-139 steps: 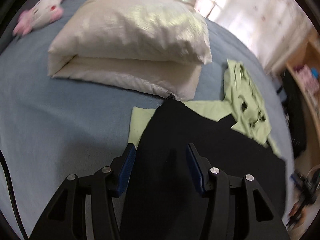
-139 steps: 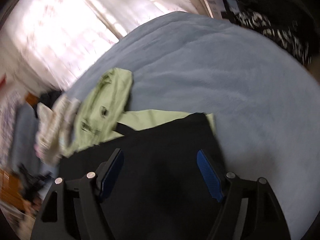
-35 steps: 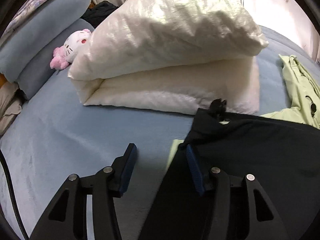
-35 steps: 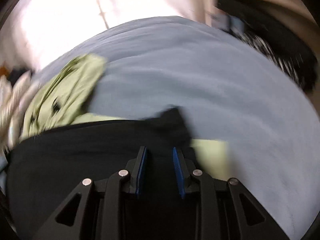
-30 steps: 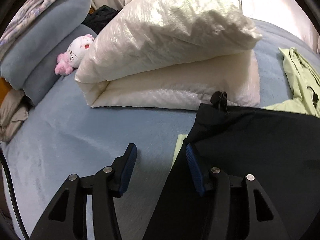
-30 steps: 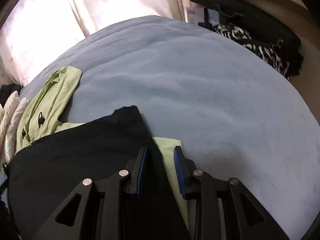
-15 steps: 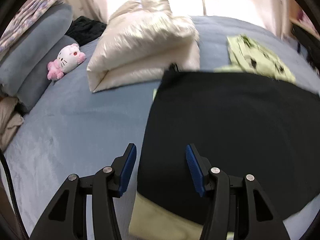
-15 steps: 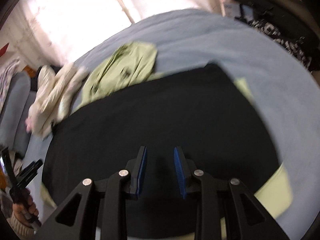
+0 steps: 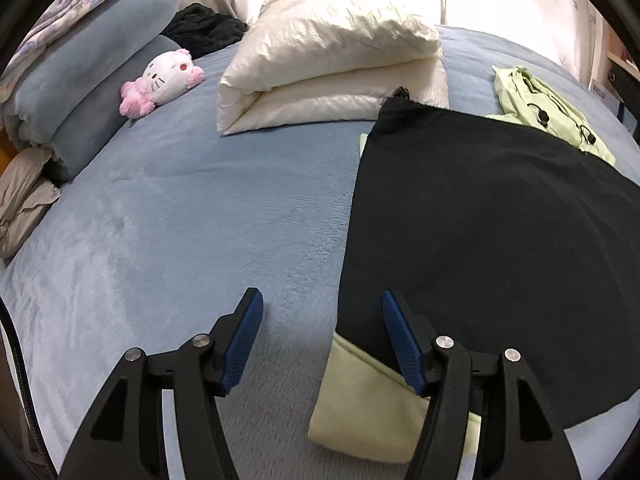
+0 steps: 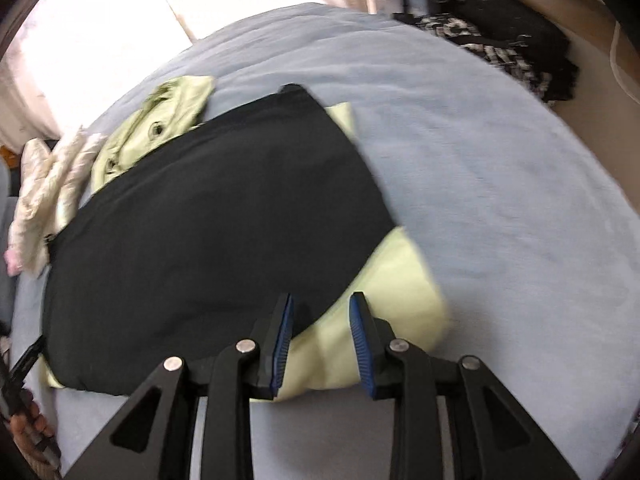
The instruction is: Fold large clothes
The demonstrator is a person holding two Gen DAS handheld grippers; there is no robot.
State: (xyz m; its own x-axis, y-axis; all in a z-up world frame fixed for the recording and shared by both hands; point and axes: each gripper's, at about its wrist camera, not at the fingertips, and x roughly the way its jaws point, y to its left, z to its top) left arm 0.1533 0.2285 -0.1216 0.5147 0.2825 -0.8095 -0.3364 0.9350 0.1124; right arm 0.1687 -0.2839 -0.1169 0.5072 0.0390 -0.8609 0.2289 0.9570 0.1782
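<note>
A large garment, black on its upper face and pale green underneath, lies folded flat on the blue bed. Its green hood sticks out at the far end. My left gripper is open and empty, just above the bed at the garment's near left corner. In the right wrist view the same garment shows black with a green corner poking out. My right gripper is open and empty, hovering over that green corner.
A folded white duvet lies beyond the garment. A pink and white plush toy and rolled blue bedding sit at the far left. Dark clothes hang past the bed's right side.
Both grippers have pulled back toward the near edge of the garment. The right gripper has opened; it was nearly shut before. The garment now lies flat.
</note>
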